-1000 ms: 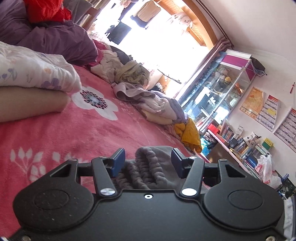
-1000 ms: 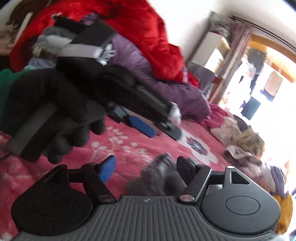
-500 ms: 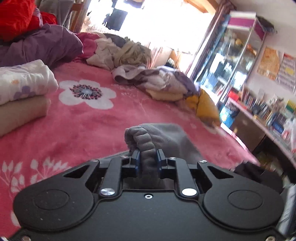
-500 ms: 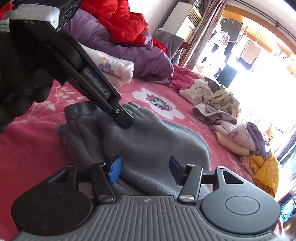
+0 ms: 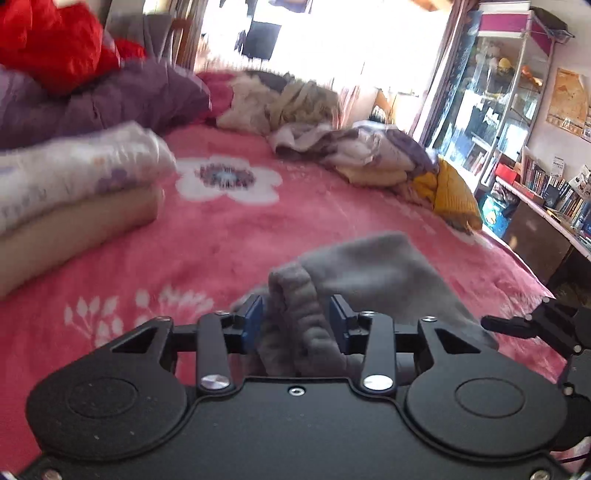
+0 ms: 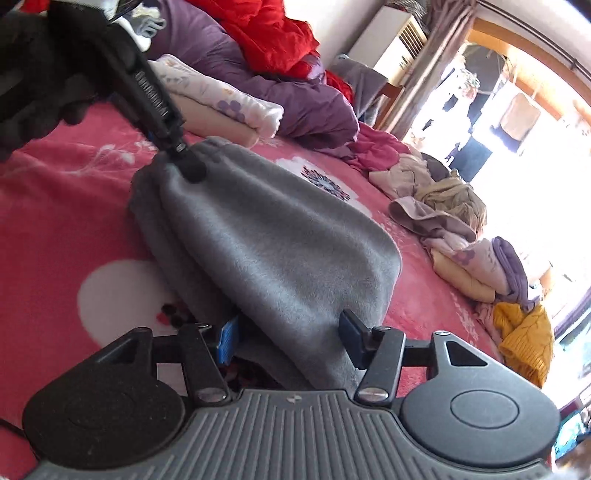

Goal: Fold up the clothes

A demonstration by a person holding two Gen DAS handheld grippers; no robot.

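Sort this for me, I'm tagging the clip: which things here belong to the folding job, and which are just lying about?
In the job: grey garment, left tongs, right tongs, pile of unfolded clothes.
Lying about: purple duvet, red fabric, glass cabinet, books.

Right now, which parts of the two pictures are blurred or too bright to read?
Left wrist view: the folded white floral cloth is motion-blurred and the window is overexposed. Right wrist view: the grey fleece garment is sharp; the balcony doorway is washed out by glare.
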